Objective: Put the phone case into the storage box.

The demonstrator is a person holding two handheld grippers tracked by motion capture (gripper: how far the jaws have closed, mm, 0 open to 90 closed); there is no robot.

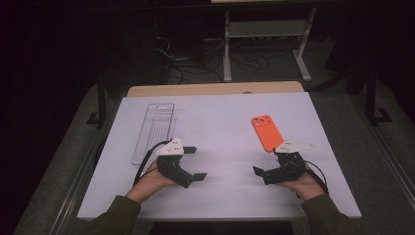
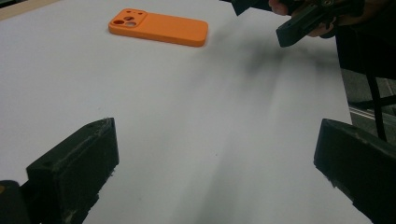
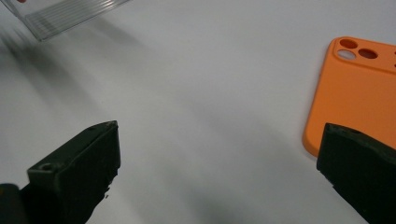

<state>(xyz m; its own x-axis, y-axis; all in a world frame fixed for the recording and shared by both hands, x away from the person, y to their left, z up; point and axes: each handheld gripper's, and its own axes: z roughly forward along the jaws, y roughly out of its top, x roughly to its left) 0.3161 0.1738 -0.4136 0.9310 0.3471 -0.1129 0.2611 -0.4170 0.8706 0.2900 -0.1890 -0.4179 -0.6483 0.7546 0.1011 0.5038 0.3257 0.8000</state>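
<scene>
A white tabletop [image 1: 220, 122] carries everything here, with a strip of bare wood showing along its far edge. Toward the far left corner lies a long clear plastic tray [image 1: 154, 129], lengthwise from far to near, its ribbed end also catching the light at the top of the right gripper view [image 3: 70, 14]. Over on the right half, an orange phone case [image 1: 266, 132] rests flat with its camera holes toward the far edge, roughly midway between the far and near edges. The person's left gripper [image 1: 195, 163] sits near the front edge on the left, just beside the near end of the tray, jaws spread wide with bare surface between them. The right gripper [image 1: 266, 164] hovers just beside the near end of the case, jaws fully apart and holding nothing; one jaw overlaps the case's corner [image 3: 350, 93] in its own view.
</scene>
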